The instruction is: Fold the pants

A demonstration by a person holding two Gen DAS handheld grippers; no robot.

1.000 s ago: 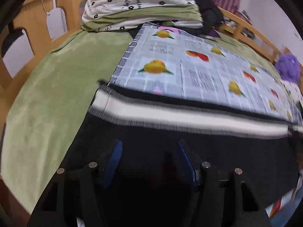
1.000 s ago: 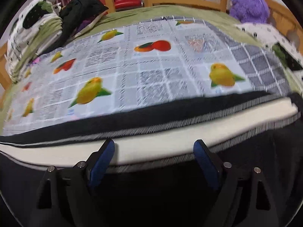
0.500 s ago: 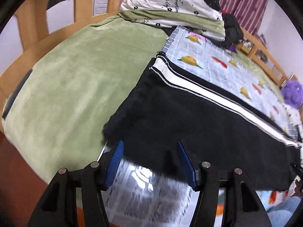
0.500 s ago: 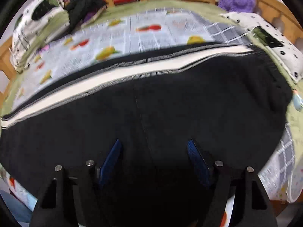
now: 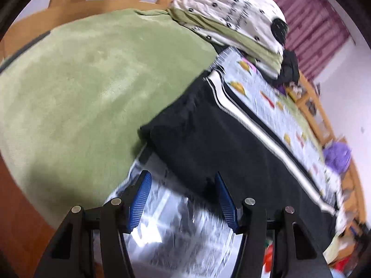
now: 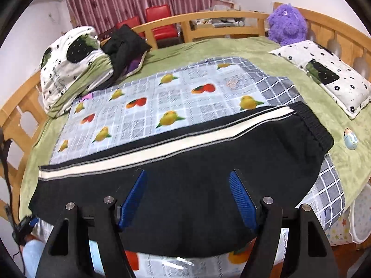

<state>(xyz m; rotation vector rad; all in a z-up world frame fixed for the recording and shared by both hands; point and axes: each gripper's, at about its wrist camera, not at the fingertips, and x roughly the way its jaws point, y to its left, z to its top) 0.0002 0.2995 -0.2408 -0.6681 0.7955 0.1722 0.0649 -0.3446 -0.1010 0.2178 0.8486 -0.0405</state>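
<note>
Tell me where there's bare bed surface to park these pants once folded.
Free: green blanket between the black white-striped pants and the far wooden rail, and beyond the pants' cuff end. Crowded: folded spotted quilt, purple plush toy, spotted pillow.

Black pants with white side stripe, laid flat lengthwise across fruit-print cloth on green bed cover. Waistband at right, leg ends at left. Right gripper above near edge of pants, blue pads apart, nothing between jaws. Folded bedding at far left, pillow at right, purple plush toy by wooden bed rail.
</note>
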